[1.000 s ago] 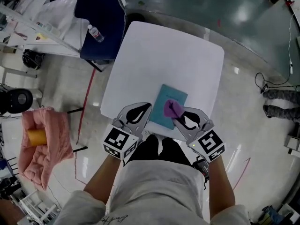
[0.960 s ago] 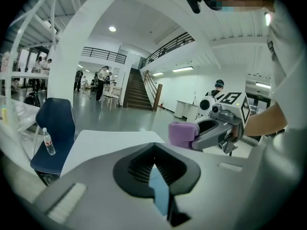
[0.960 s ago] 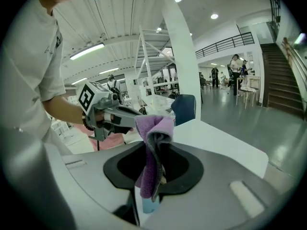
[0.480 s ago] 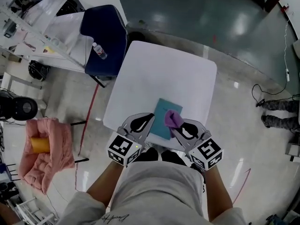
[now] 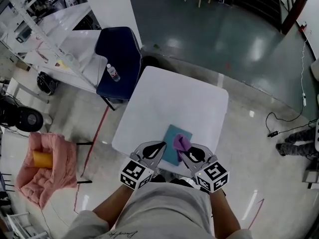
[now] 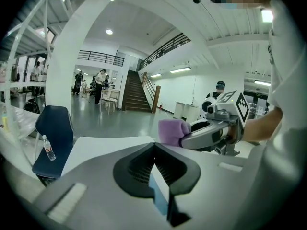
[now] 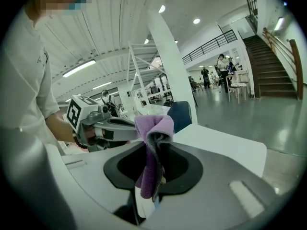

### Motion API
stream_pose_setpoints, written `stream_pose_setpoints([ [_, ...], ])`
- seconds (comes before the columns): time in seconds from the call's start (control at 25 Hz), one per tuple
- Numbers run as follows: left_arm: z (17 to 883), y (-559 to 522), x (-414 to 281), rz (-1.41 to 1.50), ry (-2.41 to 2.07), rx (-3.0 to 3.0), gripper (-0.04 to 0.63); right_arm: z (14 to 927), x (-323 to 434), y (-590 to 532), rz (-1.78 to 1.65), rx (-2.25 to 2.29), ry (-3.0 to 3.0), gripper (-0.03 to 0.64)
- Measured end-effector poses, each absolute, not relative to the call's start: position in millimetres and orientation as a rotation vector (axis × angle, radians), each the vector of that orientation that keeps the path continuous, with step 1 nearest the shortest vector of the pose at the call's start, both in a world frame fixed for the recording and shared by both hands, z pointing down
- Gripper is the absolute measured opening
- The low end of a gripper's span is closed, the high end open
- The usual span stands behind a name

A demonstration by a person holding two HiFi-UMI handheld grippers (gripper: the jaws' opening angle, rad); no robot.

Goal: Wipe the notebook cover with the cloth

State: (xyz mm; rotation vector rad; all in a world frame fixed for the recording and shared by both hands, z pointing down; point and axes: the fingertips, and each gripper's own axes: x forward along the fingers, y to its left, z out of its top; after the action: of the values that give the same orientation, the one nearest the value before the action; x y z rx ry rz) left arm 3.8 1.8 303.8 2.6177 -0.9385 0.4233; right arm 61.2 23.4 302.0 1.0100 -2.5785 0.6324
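Note:
A teal notebook (image 5: 174, 133) lies flat near the front edge of the white table (image 5: 174, 98). My right gripper (image 5: 182, 150) is shut on a purple cloth (image 5: 180, 142), which rests over the notebook's right part. In the right gripper view the cloth (image 7: 153, 147) hangs folded between the jaws. My left gripper (image 5: 162, 145) sits at the notebook's left edge with its jaws closed tip to tip (image 6: 153, 146). A sliver of teal shows through their opening. In the left gripper view the cloth (image 6: 172, 131) sticks out of the right gripper just ahead.
A dark blue chair (image 5: 119, 59) with a water bottle (image 5: 113, 72) stands at the table's far left corner. A pink heap (image 5: 47, 163) with an orange cylinder (image 5: 41, 158) lies on the floor left. A person's legs (image 5: 299, 143) show at far right.
The head view has risen and pulled back, so table and grippers look smaller. Both grippers keep their places at the notebook, the cloth still in the right one.

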Motion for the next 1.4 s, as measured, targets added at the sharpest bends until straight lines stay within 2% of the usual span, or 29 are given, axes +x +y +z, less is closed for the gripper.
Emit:
stream_pose_setpoints([
  [1.4,296.0,11.1,6.2,0.366,-0.929,2.633,0.000,308.7,61.3,31.3,0.634,1.016,-2.542,0.094],
])
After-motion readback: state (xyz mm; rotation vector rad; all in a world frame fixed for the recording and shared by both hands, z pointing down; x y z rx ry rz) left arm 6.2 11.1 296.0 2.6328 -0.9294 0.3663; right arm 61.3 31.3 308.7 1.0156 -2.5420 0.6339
